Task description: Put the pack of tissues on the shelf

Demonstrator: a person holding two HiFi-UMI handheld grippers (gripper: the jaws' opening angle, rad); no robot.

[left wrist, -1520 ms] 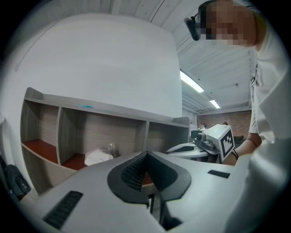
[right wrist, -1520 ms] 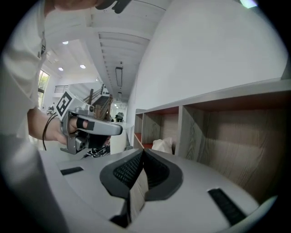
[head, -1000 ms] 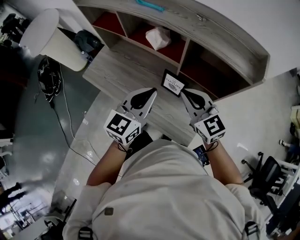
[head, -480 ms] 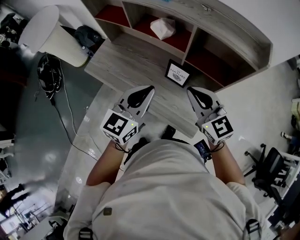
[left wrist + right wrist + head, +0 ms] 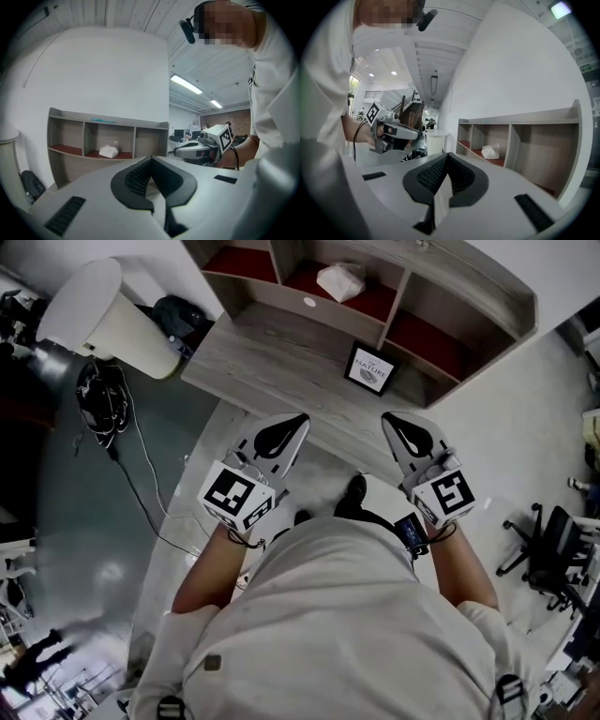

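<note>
Head view: grey wood desk (image 5: 272, 357) against a white wall, three-bay shelf (image 5: 487, 287) at its back, glossy floor around. Pack of tissues (image 5: 340, 281) sits in the middle bay. A framed sign (image 5: 370, 369) stands on the desk near the middle/right divider. Left gripper (image 5: 300, 420) and right gripper (image 5: 387, 418) are by the desk's near edge, well apart from the tissues. Round white table (image 5: 94, 306), black bag (image 5: 178, 313) and cables (image 5: 103, 395) are left, office chair (image 5: 548, 559) right.

Left gripper view: jaws pressed together, nothing between.

Right gripper view: jaws clenched, empty.
</note>
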